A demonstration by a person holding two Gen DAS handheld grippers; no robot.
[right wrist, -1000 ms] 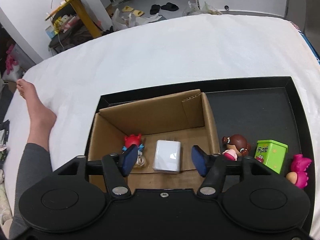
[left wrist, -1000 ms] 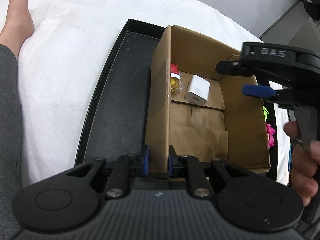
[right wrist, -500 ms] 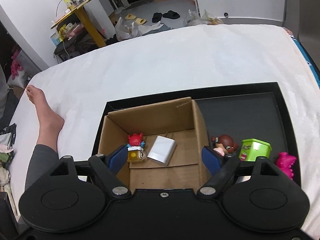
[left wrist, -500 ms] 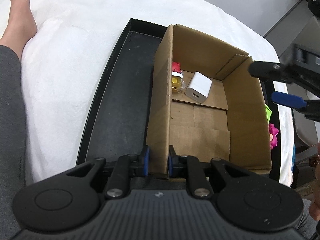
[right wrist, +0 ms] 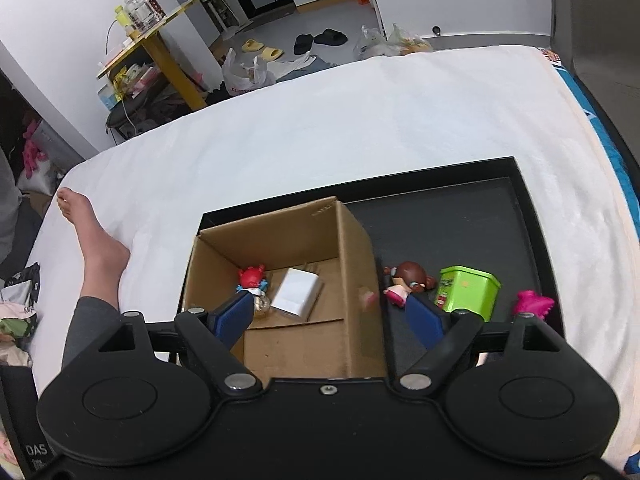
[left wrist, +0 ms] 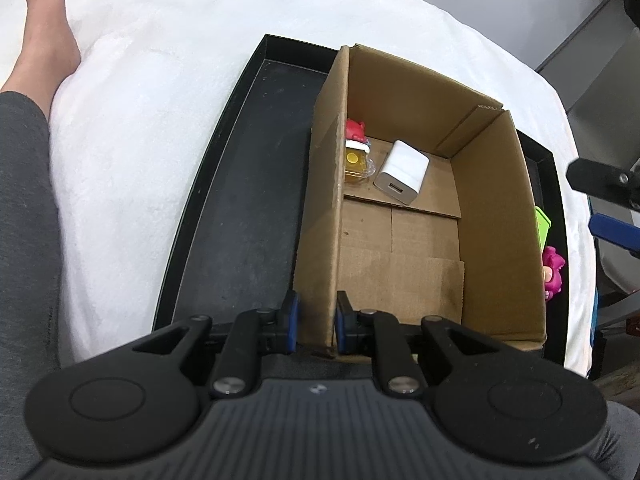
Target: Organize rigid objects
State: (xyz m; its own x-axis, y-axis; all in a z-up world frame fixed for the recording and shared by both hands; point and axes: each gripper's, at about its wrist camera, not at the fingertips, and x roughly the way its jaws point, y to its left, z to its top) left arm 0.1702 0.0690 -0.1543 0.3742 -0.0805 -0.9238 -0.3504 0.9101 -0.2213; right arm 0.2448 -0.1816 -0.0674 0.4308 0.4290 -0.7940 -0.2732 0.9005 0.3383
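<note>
A white blanket is spread beneath a black tray. A cardboard box is set on the tray, its near wall pinched by the closed jaws of the left gripper. The right gripper is held wide open above the box. Inside are seen a white charger and a red-topped figure. Just outside the box on the tray, a brown-haired doll, a green tin and a pink toy are found.

The left gripper clamps the cardboard box by its near wall — inside lie a white charger and a red-topped toy.
</note>
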